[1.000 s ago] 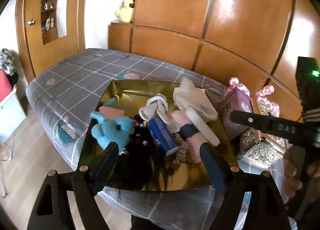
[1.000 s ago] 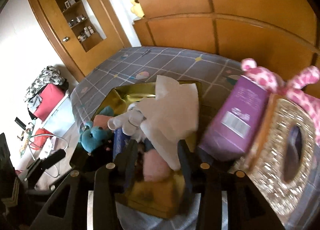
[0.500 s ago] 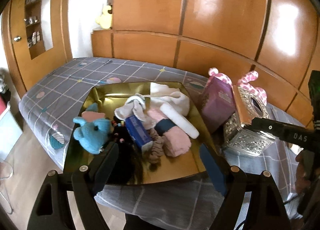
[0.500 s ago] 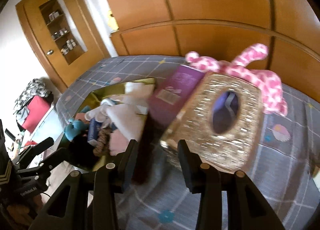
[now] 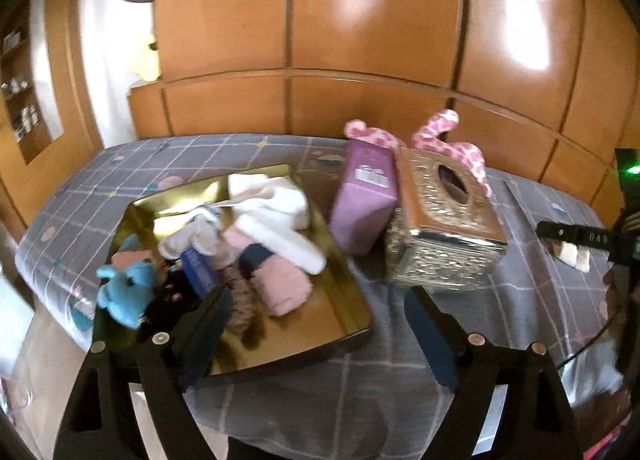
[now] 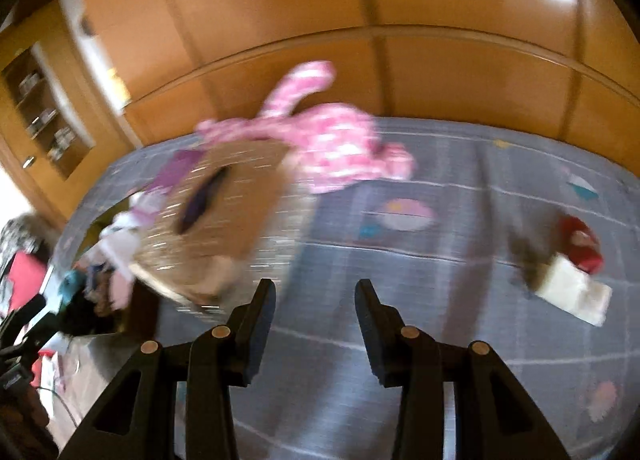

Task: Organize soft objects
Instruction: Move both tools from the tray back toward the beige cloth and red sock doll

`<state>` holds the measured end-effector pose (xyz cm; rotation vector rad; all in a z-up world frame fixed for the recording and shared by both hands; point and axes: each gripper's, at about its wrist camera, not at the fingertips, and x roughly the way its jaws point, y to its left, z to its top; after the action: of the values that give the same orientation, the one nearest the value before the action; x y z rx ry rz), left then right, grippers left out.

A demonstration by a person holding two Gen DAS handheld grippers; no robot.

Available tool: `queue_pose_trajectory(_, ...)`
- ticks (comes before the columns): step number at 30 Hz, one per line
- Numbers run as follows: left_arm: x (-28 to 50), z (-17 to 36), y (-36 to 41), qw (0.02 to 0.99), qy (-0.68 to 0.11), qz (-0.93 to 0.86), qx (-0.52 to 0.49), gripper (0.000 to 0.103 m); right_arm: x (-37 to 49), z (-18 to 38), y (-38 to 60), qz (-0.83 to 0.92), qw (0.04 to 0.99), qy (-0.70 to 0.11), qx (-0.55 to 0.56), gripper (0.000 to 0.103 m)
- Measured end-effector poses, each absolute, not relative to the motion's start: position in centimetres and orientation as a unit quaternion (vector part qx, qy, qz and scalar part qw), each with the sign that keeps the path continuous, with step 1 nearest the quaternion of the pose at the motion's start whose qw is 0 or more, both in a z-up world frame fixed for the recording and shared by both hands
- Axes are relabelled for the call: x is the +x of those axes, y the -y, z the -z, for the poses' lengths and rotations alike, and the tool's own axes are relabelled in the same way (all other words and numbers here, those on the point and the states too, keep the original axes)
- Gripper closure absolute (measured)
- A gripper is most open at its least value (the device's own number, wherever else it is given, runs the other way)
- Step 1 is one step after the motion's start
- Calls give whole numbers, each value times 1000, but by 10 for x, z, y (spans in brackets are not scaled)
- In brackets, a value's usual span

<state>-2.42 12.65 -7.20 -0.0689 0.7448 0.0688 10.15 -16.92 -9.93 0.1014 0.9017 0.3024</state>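
We've swung the right gripper (image 6: 316,292) off the gold tray (image 5: 352,300), fingers open & empty, toward bed items at 2 o'clock; left gripper (image 5: 316,304) open too.

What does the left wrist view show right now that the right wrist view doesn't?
Only the left wrist view shows the gold tray plainly, with its white cloth and pink cloth, over the open left gripper. Only the right wrist view shows a red item and a white packet on the bedspread, beyond the open right gripper. Both show the tissue box, pink plush toy, blue plush toy and purple box.
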Motion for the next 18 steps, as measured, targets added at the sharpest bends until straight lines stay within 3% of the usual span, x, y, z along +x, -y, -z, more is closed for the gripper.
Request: queue_pose_trajectory(18,1,74,-32,923,-378,63,45,15,87,95,393,119,898,-393,156,62)
